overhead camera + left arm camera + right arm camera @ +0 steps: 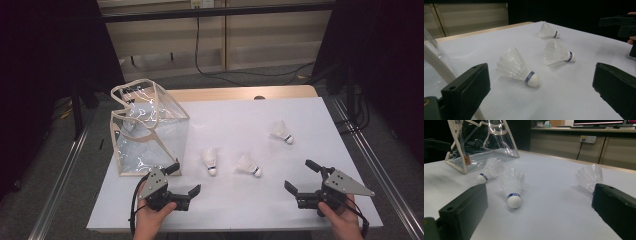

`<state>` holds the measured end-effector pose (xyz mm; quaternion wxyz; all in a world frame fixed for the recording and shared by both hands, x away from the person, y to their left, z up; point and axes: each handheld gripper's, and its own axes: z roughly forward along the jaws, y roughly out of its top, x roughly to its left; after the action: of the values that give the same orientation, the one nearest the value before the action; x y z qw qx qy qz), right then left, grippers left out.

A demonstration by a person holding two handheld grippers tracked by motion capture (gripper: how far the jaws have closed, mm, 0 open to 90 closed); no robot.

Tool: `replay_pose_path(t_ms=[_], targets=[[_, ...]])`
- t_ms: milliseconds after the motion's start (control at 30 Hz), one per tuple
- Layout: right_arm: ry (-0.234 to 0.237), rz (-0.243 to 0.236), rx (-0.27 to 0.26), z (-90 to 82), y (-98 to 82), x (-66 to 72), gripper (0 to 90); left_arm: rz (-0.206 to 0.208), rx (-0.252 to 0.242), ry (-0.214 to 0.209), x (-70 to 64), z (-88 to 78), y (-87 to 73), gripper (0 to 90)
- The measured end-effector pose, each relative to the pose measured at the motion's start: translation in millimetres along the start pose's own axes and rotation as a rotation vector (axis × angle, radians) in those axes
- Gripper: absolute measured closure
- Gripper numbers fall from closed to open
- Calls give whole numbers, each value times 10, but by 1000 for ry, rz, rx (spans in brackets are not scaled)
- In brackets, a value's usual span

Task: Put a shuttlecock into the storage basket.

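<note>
Nearest the high camera, two hands come in from the bottom edge, each holding a gripper low over the front of the white bench [260, 125]. On the left gripper [186, 180] the jaws are spread wide with nothing between them; the right gripper [300, 176] is likewise released and empty. Three shuttlecocks are seen lying loose on the bench: the left shuttlecock [211, 161] just beyond the left gripper, the middle shuttlecock [248, 165] beside it, and the far shuttlecock [281, 132] farther back towards the right. A clear plastic bag [147, 131] with cream trim stands open at the left of the bench, and no shuttlecock can be made out inside it.

From the left gripper view, the two black jaws are seen parted, and the left shuttlecock [517, 67] lies on its side between and ahead of them, cork end towards the camera. The other two are lined up behind it, and a corner of the bag [434, 62] is caught at the left edge.

From the right gripper view, the jaws are also held apart, with the middle shuttlecock [512, 187] ahead of them, cork end nearest.

Judged from this, the work appears to be at its very start: nothing is grasped, nothing is bagged, and all three shuttlecocks are left to be picked up.
</note>
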<state>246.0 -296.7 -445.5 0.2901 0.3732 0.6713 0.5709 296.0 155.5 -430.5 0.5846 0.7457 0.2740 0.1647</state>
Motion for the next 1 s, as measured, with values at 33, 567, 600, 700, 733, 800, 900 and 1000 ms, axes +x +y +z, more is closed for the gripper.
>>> replay_pose_path(t_ms=[33,567,600,700,733,800,900,1000], targets=[[1,2,0,0,0,2,0,4,5,0,-3,10,4,12],[7,-7,-8,3,7,6,0,6,46,11,-116,232,62,15],[7,-7,-7,3,7,7,0,0,48,6,-122,242,65,15],[9,-8,-6,3,7,8,0,-3,55,4,-139,271,77,15],[9,-10,-6,3,7,9,0,-8,62,1,-146,281,80,15],[8,-10,-5,2,7,9,0,-13,73,2,-154,302,86,13],[9,-10,-5,2,8,11,0,-28,92,20,-167,349,91,9],[10,-12,-4,2,8,11,0,-62,120,29,-173,390,99,8]])
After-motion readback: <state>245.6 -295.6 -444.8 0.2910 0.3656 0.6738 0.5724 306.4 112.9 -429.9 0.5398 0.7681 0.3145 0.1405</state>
